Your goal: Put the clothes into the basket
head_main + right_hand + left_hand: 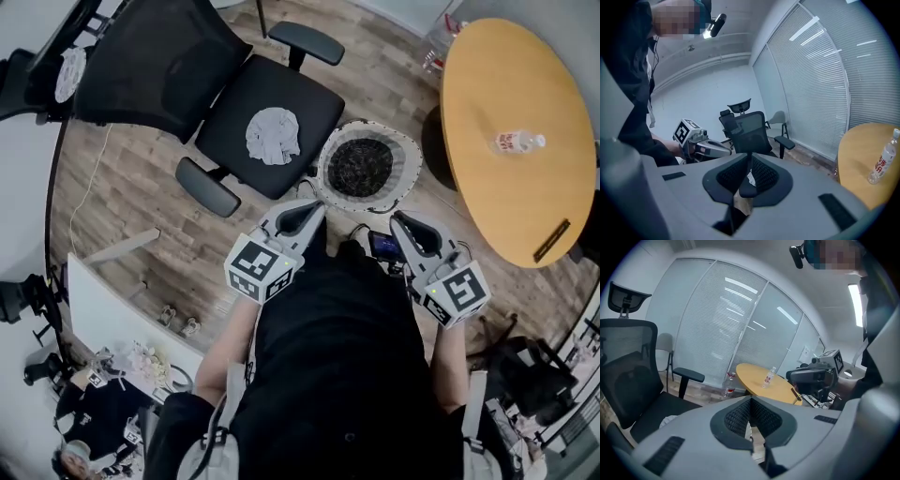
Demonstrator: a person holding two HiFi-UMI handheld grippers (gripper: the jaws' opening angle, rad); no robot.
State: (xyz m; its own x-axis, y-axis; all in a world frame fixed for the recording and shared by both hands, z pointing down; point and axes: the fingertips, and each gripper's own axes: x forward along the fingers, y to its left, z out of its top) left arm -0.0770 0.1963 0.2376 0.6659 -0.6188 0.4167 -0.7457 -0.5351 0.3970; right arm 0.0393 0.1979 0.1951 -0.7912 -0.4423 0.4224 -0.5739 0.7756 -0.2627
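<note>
1. Both grippers are empty. The left gripper (pixel 315 205) has its jaws pressed together with nothing between them, and the right gripper (pixel 399 218) is the same. Each gripper view confirms this.
2. Both grippers are held in front of the person's torso and point toward the basket (pixel 410 161) and the office chair (pixel 309 101). Neither touches anything.
3. One crumpled light-grey garment (pixel 273 134) lies on the chair seat, near its middle. The round basket stands on the floor just beside the seat, between the chair and the round wooden desk (pixel 506 211).
4. The step in hand appears to be the reach for the garment. Recommended procedure:
   - Spread the jaws of the left gripper, the one nearer the chair, before it reaches the seat.
   - Come down on the garment from above and pinch a raised fold near its centre, so the whole piece lifts together.
   - Raise it until the hanging cloth clears the armrest (pixel 207 186) and the basket rim.
5. Release only when the garment hangs over the basket's dark interior. A trailing edge may catch on the rim.
</note>
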